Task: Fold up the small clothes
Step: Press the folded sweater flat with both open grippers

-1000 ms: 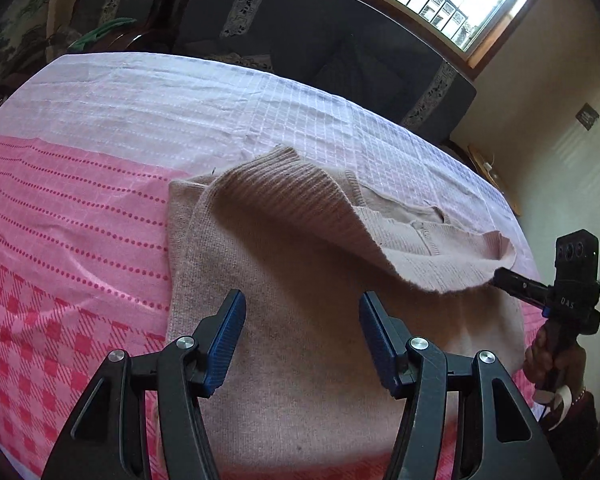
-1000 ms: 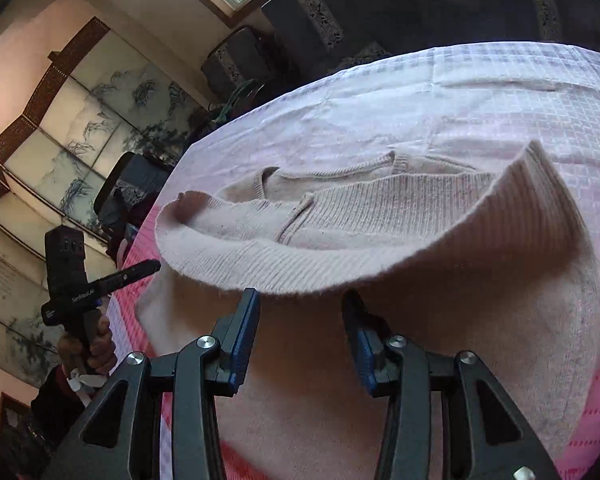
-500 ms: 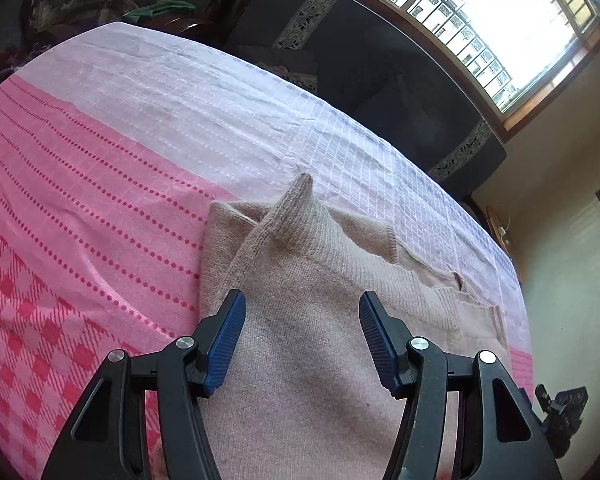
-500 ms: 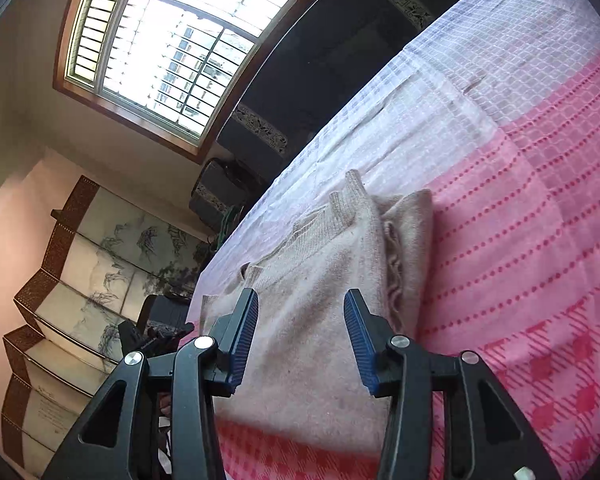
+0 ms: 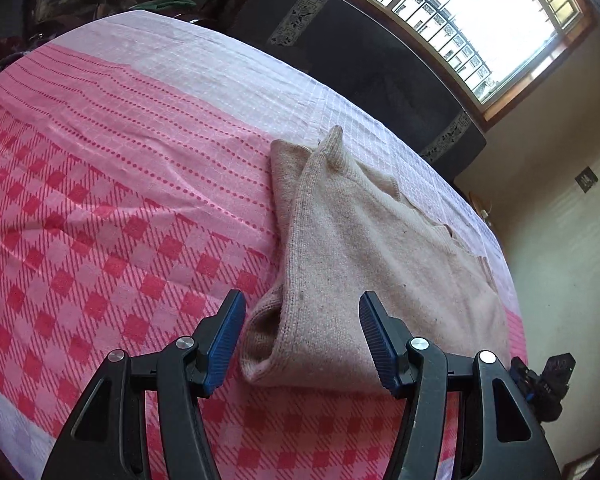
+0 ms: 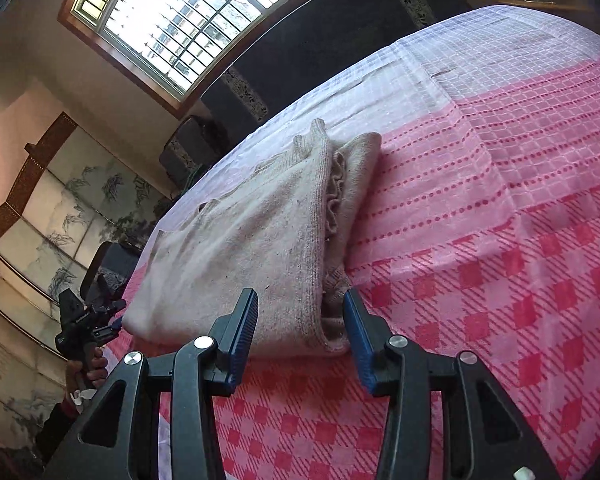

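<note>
A beige sweater (image 5: 364,264) lies folded on the pink checked tablecloth (image 5: 112,216), toward the near edge. The left gripper (image 5: 302,336) stands open at the sweater's near left corner, pads clear of the knit. The right gripper (image 6: 300,326) is closing at the near right corner, the folded edge between its pads, not yet pinched.
</note>
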`<state>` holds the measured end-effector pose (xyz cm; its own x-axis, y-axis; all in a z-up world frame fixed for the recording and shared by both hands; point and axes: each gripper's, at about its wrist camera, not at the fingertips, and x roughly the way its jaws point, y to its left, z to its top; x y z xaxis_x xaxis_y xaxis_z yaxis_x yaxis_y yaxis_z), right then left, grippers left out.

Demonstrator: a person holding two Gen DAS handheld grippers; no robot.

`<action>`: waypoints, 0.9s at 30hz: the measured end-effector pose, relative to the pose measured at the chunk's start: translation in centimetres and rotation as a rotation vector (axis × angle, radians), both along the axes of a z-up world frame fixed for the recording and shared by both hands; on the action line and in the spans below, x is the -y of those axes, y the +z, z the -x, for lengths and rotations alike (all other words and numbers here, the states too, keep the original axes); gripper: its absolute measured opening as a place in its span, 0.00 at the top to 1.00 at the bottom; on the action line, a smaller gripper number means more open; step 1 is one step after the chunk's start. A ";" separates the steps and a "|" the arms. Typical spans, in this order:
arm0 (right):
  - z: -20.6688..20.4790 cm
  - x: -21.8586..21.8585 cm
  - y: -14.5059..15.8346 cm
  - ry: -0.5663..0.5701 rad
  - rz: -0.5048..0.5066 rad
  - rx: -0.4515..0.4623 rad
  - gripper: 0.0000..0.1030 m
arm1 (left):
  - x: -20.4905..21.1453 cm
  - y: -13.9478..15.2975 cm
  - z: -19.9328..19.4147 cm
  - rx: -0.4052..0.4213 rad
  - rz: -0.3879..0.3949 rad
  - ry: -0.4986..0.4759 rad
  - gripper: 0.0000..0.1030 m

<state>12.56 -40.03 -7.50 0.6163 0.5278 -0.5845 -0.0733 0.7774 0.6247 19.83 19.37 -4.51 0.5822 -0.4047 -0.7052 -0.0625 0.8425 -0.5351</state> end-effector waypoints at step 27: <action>0.4 0.3 -1.5 0.047 -0.146 -0.076 0.87 | 0.2 -0.1 0.7 0.016 -0.037 -0.091 0.42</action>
